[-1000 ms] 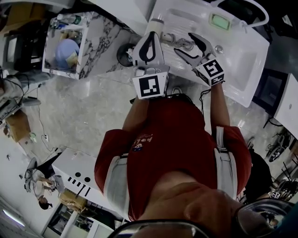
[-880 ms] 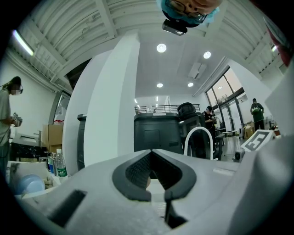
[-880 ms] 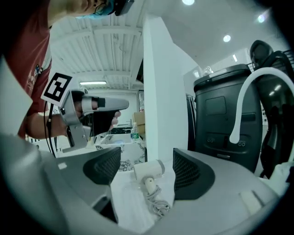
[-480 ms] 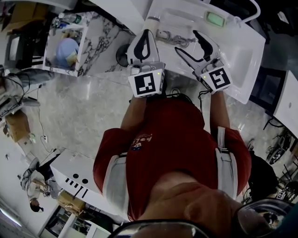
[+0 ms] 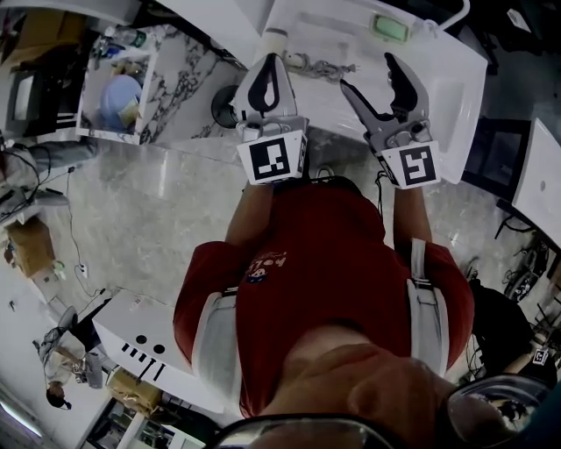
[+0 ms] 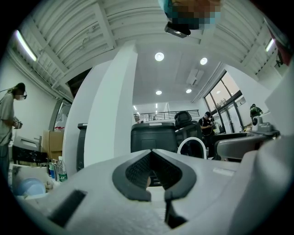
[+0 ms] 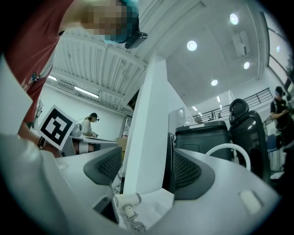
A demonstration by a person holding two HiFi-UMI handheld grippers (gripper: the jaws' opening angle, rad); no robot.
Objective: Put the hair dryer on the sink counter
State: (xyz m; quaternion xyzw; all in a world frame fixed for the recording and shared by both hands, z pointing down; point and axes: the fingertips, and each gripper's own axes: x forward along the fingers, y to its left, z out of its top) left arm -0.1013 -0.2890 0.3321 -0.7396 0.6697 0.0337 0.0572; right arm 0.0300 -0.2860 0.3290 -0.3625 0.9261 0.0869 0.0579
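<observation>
The white hair dryer (image 5: 277, 41) lies on the white sink counter (image 5: 443, 83) with its coiled cord (image 5: 321, 66) trailing right. My left gripper (image 5: 266, 61) is shut with nothing in it, its tips just below the dryer. My right gripper (image 5: 373, 77) stands open and empty, to the right of the cord and over the counter. In the right gripper view the hair dryer (image 7: 126, 201) and its cord show low between the open jaws of the right gripper (image 7: 147, 170), apart from them. In the left gripper view the left gripper (image 6: 150, 154) has its tips touching.
A green soap dish (image 5: 388, 26) sits at the back of the counter. Left of the sink are a dark round bin (image 5: 225, 106), a marble-patterned wall (image 5: 186, 66) and a shelf with a blue object (image 5: 121, 95). A white cabinet (image 5: 140, 338) stands behind the person.
My right gripper has moved right, away from the cord, and stayed open. The left gripper stays shut near the dryer, which lies on the counter.
</observation>
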